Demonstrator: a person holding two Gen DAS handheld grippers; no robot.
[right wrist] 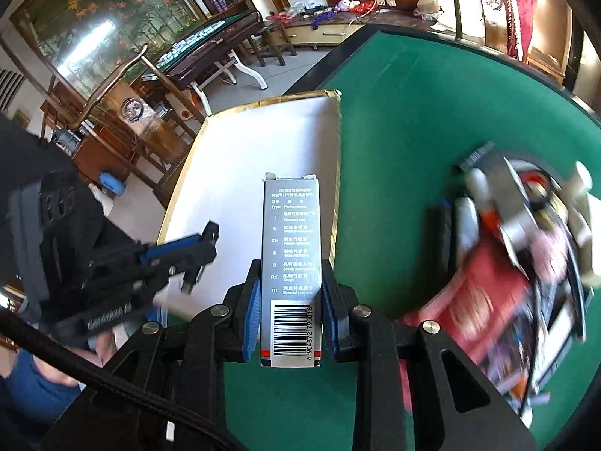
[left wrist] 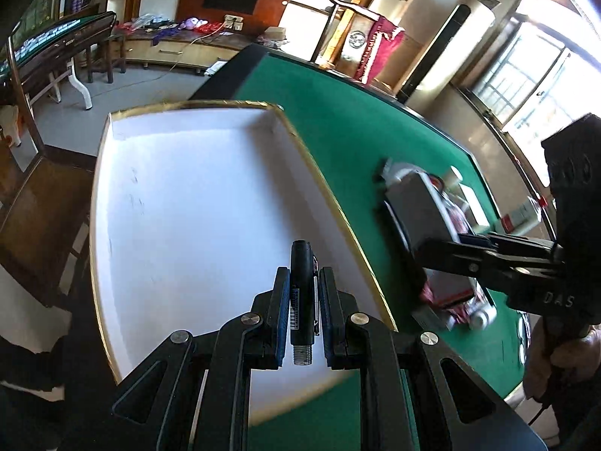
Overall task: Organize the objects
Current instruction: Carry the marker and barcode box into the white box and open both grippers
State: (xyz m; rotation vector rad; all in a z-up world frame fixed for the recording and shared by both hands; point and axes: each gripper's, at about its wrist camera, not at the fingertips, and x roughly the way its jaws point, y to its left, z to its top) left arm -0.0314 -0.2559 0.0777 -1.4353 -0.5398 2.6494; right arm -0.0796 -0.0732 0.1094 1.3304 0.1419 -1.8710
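Observation:
My left gripper (left wrist: pixel 303 282) is shut on a black pen-like tube (left wrist: pixel 302 282) with a threaded metal end, held over the near part of a shallow white box with a gold rim (left wrist: pixel 300 139). My right gripper (right wrist: pixel 291 300) is shut on a tall grey carton with a barcode (right wrist: pixel 293 248), just above the box's near right corner (right wrist: pixel 334 120). In the left wrist view the right gripper (left wrist: pixel 435 255) shows at the right with the grey carton (left wrist: pixel 417 210). From the right wrist camera the left gripper (right wrist: pixel 199 259) appears at the left, over the box.
The box lies on a green felt table (left wrist: pixel 357 112) with a dark edge. A blurred pile of mixed items (right wrist: pixel 526 263), with a red packet and small bottles, lies on the felt to the right. Wooden chairs (left wrist: pixel 33 203) and another table (right wrist: pixel 210 49) stand beyond the left side.

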